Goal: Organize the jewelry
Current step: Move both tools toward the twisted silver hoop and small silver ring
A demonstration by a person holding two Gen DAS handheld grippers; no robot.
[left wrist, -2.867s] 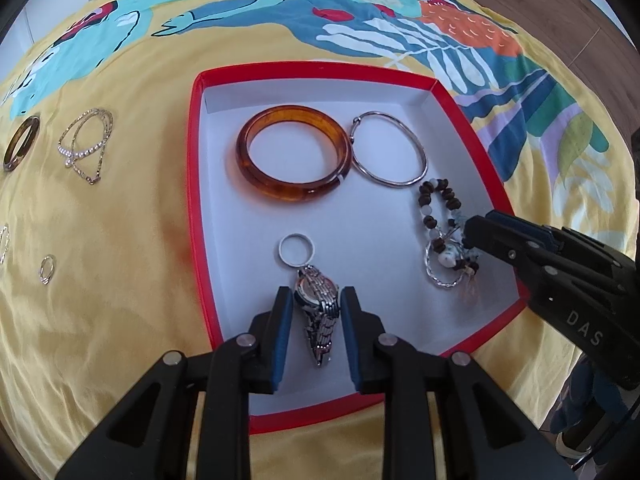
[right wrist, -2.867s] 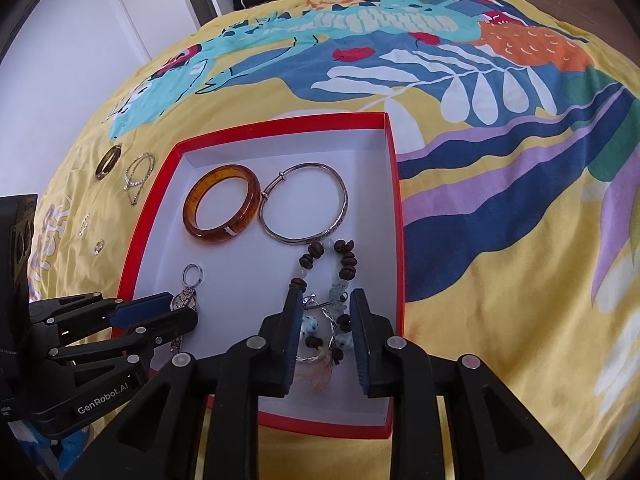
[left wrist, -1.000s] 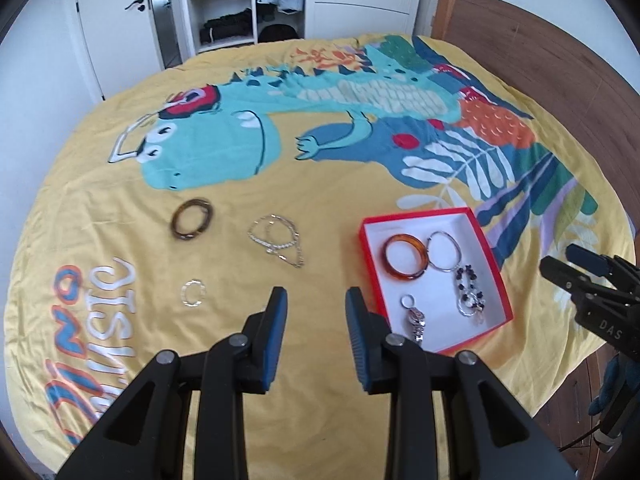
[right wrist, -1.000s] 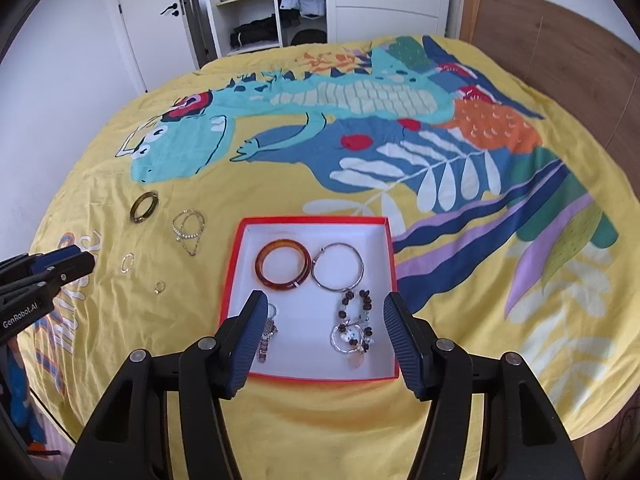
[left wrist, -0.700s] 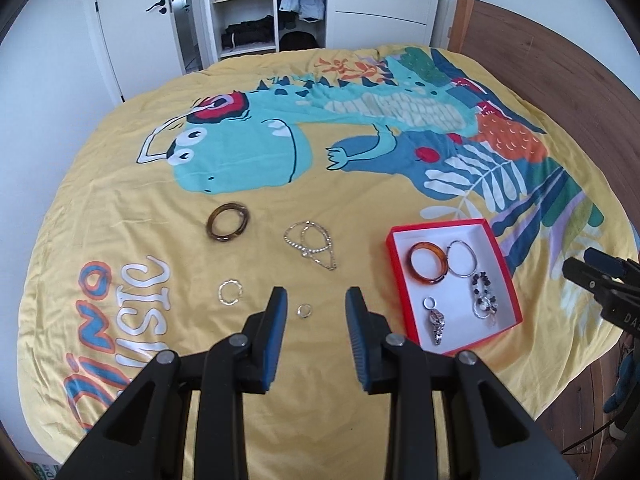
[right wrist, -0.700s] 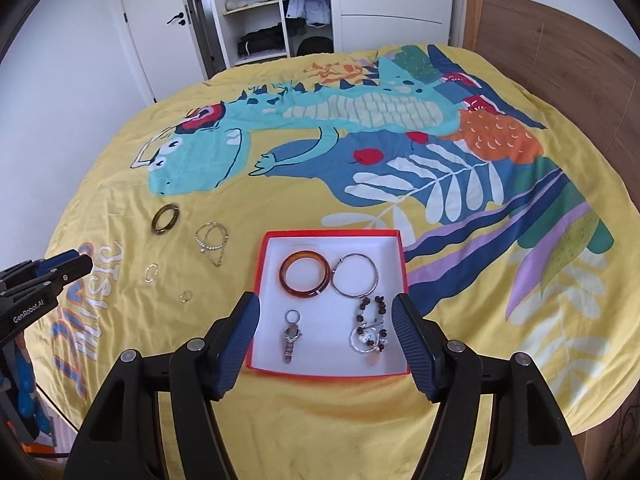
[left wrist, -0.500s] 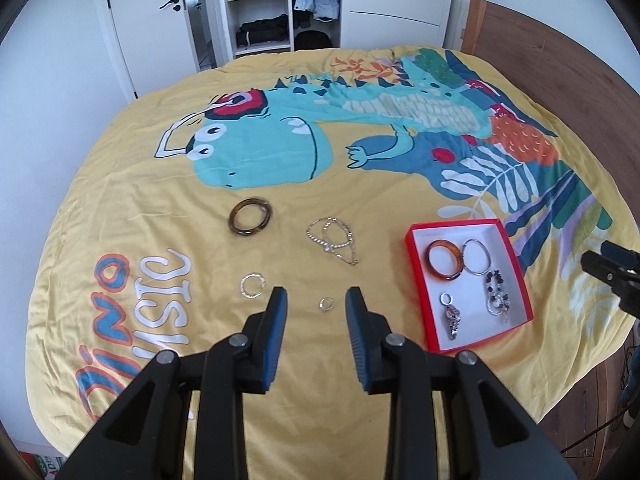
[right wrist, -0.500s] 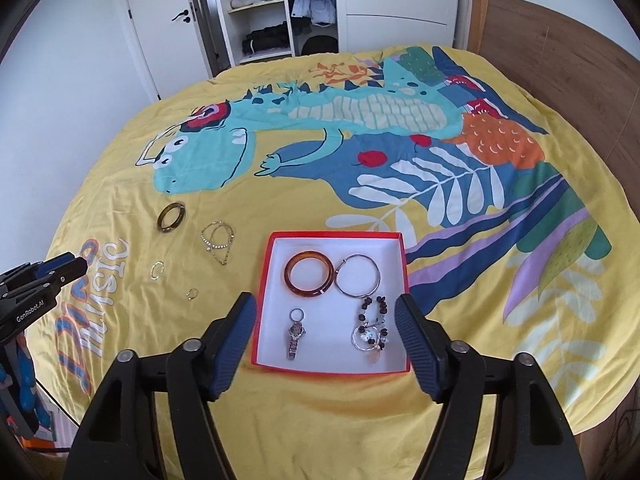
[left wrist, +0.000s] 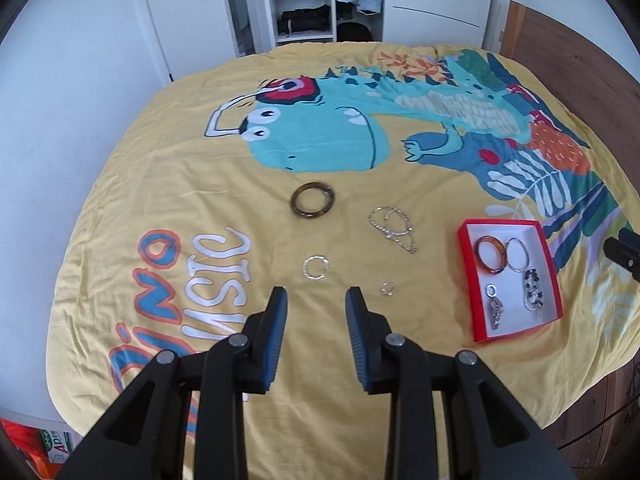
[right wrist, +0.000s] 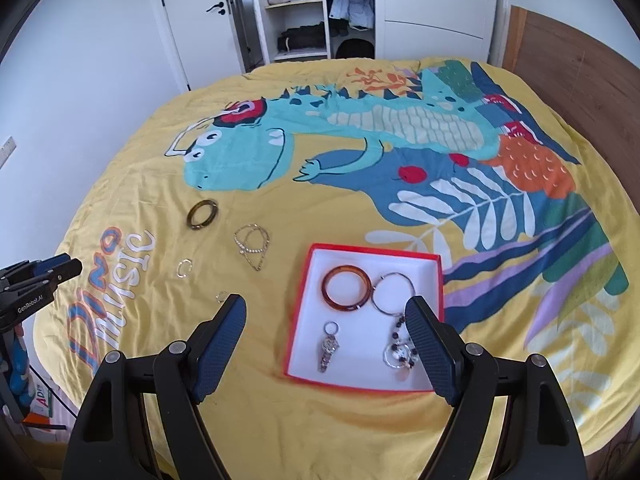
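A red-rimmed white tray (left wrist: 466,264) (right wrist: 376,249) lies on the yellow bedspread. It holds an amber bangle (right wrist: 346,288), a silver bangle (right wrist: 394,294), a beaded bracelet (right wrist: 400,350) and a keyring charm (right wrist: 329,346). Left of it on the cloth lie a dark bangle (left wrist: 311,200), a sparkly chain (left wrist: 394,226), a thin hoop (left wrist: 316,267) and a small ring (left wrist: 387,288). My left gripper (left wrist: 316,300) hangs open and empty, high above the hoop and ring. My right gripper (right wrist: 326,304) is high over the tray, jaws opening, nothing between them.
The dinosaur-print bedspread (right wrist: 400,128) covers the whole bed. A wooden headboard (right wrist: 580,80) runs along the right. Beyond the far edge stand a white door (left wrist: 192,12) and an open wardrobe (right wrist: 304,12). The bed's near edge drops off just below both grippers.
Both grippers have risen and drawn back from the tray. The left view has swung left over the loose pieces on the cloth. The right jaws have spread wider.
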